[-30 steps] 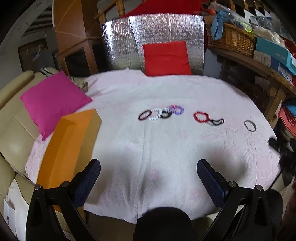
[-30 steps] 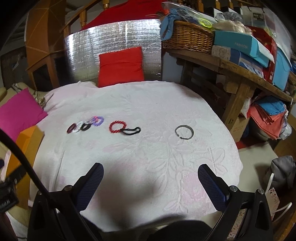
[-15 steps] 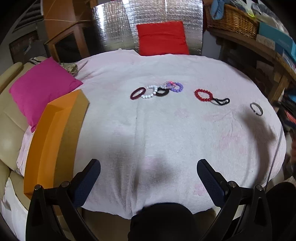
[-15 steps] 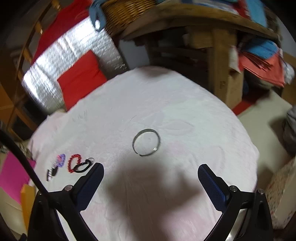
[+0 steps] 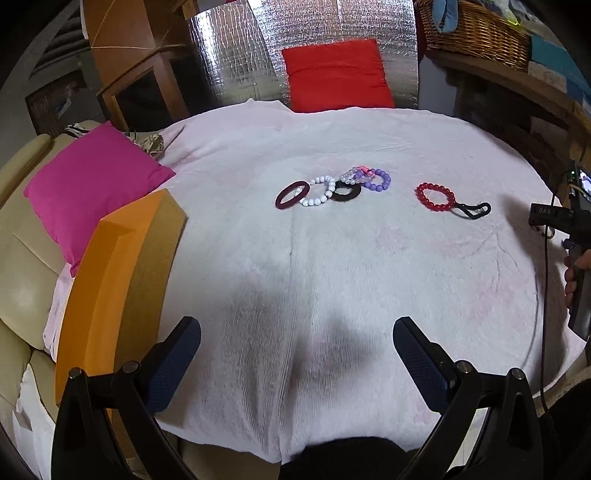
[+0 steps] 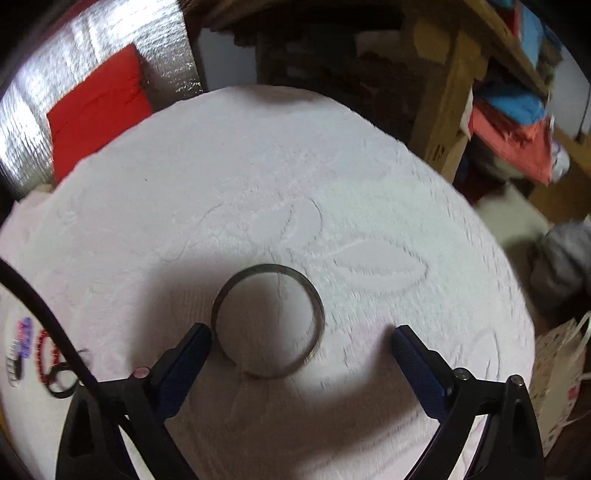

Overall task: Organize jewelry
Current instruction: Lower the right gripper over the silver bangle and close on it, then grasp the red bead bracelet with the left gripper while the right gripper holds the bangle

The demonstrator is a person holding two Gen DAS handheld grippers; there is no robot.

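Note:
A silver bangle [image 6: 269, 268] lies flat on the white-pink cloth [image 6: 258, 166]. My right gripper [image 6: 301, 334] hangs just over it, jaws wide and closing. The left fingertip [image 6: 199, 334] is at the bangle's rim and the right one stands apart from it. In the left wrist view my left gripper [image 5: 296, 326] is open over bare cloth with nothing between its fingers. Further back lie a maroon ring [image 5: 292, 194], a white bead bracelet [image 5: 314, 202], a black ring [image 5: 341, 197], a purple bead bracelet [image 5: 380, 181], a red bead bracelet [image 5: 421, 192] and a black clip [image 5: 474, 211].
An orange box [image 5: 110, 280] lies at the cloth's left edge beside a pink cushion [image 5: 92, 184]. A red cushion [image 5: 336, 74] leans on silver foil at the back. A wooden shelf with a wicker basket [image 5: 476, 33] stands to the right. A hand [image 5: 576, 273] shows at the right edge.
My right gripper swung right and dropped toward the silver bangle, which now sits between its fingers. The left gripper sank a little toward the cloth. A hand has come in at the left view's right edge.

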